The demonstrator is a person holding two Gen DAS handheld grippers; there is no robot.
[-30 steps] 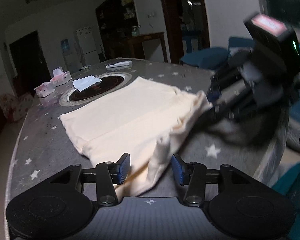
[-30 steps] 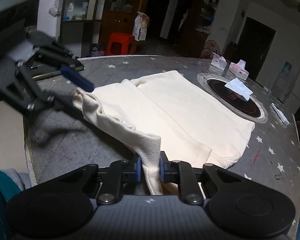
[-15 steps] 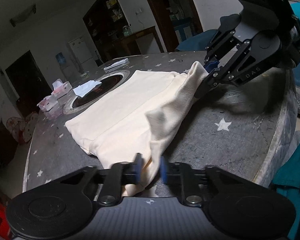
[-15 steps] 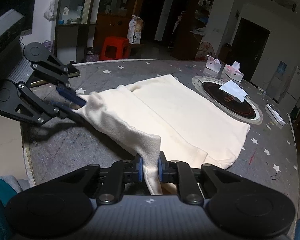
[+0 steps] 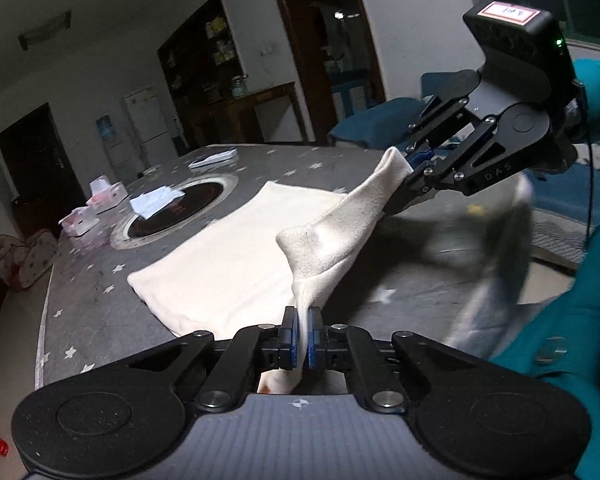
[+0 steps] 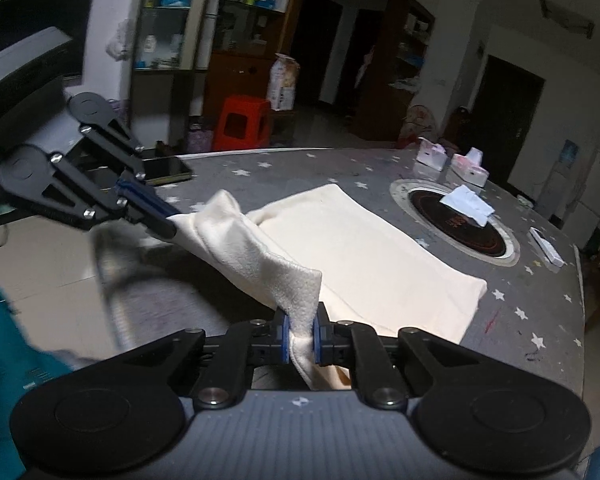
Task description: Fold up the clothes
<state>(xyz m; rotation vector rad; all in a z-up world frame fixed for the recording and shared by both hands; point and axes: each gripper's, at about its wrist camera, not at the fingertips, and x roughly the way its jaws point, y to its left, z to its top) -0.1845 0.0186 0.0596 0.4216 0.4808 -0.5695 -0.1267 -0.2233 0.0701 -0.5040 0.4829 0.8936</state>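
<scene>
Your work surface is a grey table point(image 5: 100, 312) patterned with small white stars, its round edge curving away at the left of the left wrist view. A dark circular inset point(image 6: 458, 226) with a pale ring sits toward the far side; a crumpled white paper point(image 6: 468, 204) lies on it. Beyond it stand two small pink-and-white boxes point(image 5: 96, 208), and a flat white packet point(image 5: 214, 157) lies near the far rim. The room is dim: a red stool point(image 6: 244, 122), glass-fronted shelves point(image 6: 168, 20), a white fridge point(image 5: 146, 120) and dark doorways show behind the table.

The cream garment point(image 6: 364, 256) lies mostly flat on the table, with its near edge lifted clear between your two tools. Your left gripper point(image 5: 303, 338) is pressed together on one corner of that edge; the cloth passes between its blue pads. Your right gripper point(image 6: 300, 338) pinches the other corner in the same way. Each tool also appears in the other's view, gripping the far end of the raised fold.

Your teal sleeve point(image 5: 560, 340) fills the right margin of the left view. A blurred pale shape beside it cannot be identified. The garment's underside and the table below the raised fold are hidden, and the shelf contents are too small to read.
</scene>
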